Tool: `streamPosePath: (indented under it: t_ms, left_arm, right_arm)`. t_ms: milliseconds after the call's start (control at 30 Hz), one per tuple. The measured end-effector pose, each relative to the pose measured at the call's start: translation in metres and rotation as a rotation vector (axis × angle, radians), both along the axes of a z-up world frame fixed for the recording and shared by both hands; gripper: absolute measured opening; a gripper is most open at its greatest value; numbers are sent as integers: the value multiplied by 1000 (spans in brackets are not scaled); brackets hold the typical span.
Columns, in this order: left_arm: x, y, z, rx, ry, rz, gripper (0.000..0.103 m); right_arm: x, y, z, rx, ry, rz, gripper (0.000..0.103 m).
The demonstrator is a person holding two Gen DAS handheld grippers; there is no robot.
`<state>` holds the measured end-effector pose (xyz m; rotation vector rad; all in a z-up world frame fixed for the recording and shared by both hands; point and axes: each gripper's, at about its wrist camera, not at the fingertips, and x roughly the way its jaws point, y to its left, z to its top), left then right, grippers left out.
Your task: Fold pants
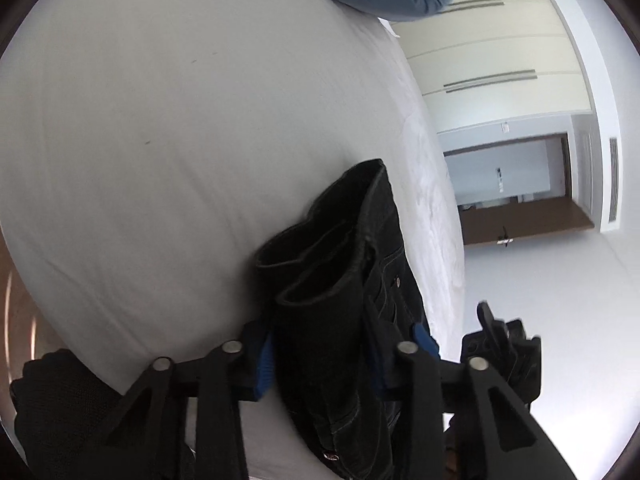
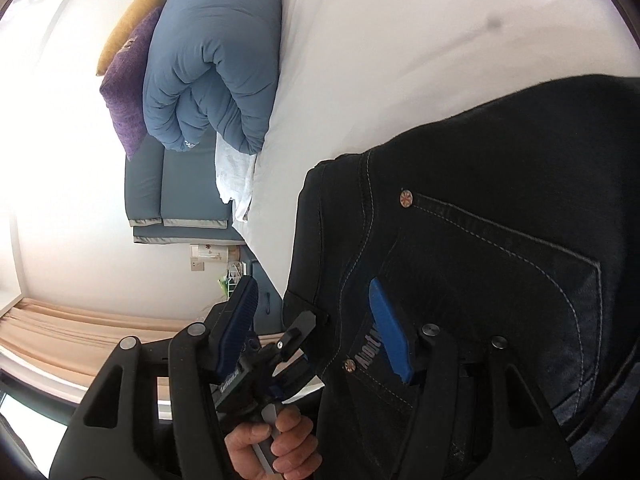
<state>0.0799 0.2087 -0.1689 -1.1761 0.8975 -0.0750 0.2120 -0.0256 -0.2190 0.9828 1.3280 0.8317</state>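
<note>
Your left gripper [image 1: 320,360] has the black pants [image 1: 340,300] between its two blue pads [image 1: 264,356]. The folded bundle fills the gap from one pad to the other, so the jaws are closed onto the cloth as far as the thick fabric allows. The pants rise from the jaws away from the camera, and their open folded edges point toward the white bed sheet [image 1: 160,120] beyond. The pants seem lifted over the sheet, but whether some part touches it, I cannot tell.

Your right gripper [image 2: 320,328] stands wide open. Its right blue pad [image 2: 390,332] lies against the pants [image 2: 500,220] near a pocket with white stitching and a metal rivet [image 2: 406,198], while the left pad [image 2: 240,316] is in free air, apart from the cloth. So this gripper holds nothing. Just below, your hand [image 2: 276,444] grips the handle of the other gripper.

Farther away, a rolled blue duvet [image 2: 216,64] lies on the sheet, with a purple cushion [image 2: 128,92] and a yellow cushion [image 2: 132,20] behind it. In the left view, pale wardrobe doors [image 1: 500,52] are in the background.
</note>
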Motion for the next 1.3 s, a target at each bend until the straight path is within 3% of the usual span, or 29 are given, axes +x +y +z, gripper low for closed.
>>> streamPosePath:
  t_ms: [67, 167, 300, 367, 433, 500, 567, 633, 800, 933, 1100, 1167, 1300]
  left_arm:
    - [-4, 5, -8, -61, -9, 23, 26]
    - [-6, 5, -11, -86, -17, 43, 22]
    - [-10, 1, 8, -14, -47, 30, 15]
    - [-9, -2, 20, 20, -67, 21, 15]
    - [-8, -5, 28, 45, -76, 15, 14]
    - [-9, -7, 35, 74, -88, 5, 14]
    - [-8, -14, 50, 124, -109, -21, 14]
    - [-8, -26, 72, 195, -146, -57, 14]
    - [-1, -90, 133, 413, -269, -220, 14]
    - [-1, -162, 165, 531, -363, -384, 14]
    - [-12, -251, 166, 615, -412, -598, 14]
    - [-16, -282, 160, 630, -417, -672, 14]
    - [-27, -342, 145, 710, -434, -818, 14]
  right_arm:
    - [-8, -9, -1, 17, 1, 7, 57]
    - [-17, -15, -1, 46, 5, 11, 57]
    - [-16, -9, -12, 45, 43, 26, 57]
    - [-14, -1, -26, -54, 63, 38, 56]
    - [-13, 2, -31, -60, 58, 21, 56]
    - [-13, -1, -27, -63, 72, 5, 56]
    - [-18, -9, -11, -90, 28, -13, 57]
    - [-24, -24, 2, -35, 2, -34, 57]
    - [-50, -92, 29, -3, -38, -100, 57]
    - [-73, -155, 40, 38, -50, -172, 57]
    - [-105, -234, 50, 72, -69, -296, 59]
    - [-115, -260, 54, 57, -79, -329, 70]
    - [-125, -297, 58, 82, -109, -319, 71]
